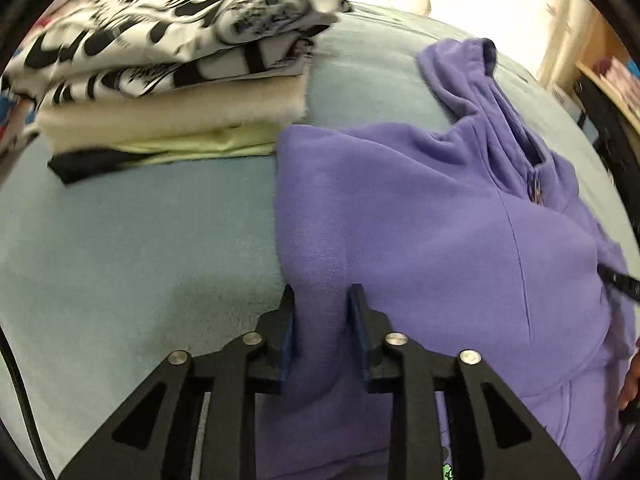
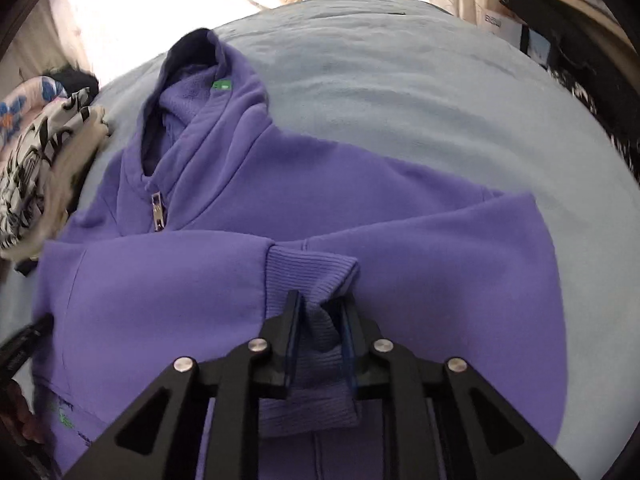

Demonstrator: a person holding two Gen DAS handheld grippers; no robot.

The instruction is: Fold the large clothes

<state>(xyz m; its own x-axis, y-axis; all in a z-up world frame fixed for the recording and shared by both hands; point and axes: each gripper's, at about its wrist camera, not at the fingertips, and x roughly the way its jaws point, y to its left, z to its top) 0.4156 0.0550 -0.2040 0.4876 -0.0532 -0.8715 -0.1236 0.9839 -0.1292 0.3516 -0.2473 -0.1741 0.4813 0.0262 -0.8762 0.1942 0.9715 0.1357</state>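
Angled steeply down, the left tool [image 1: 322, 296] pinches the fleecy purple hoodie [image 1: 420, 208], the right tool [image 2: 320, 304] clamps its ribbed cuff [image 2: 308, 272].

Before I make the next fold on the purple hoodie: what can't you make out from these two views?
- Hoodie hem: cut off by the bottom edge in both views, behind the tool arms.
- Green print near the hem, right wrist view: too small and blurred to read.
- Bottom garments of the folded stack, left wrist view: covered by the upper layers.
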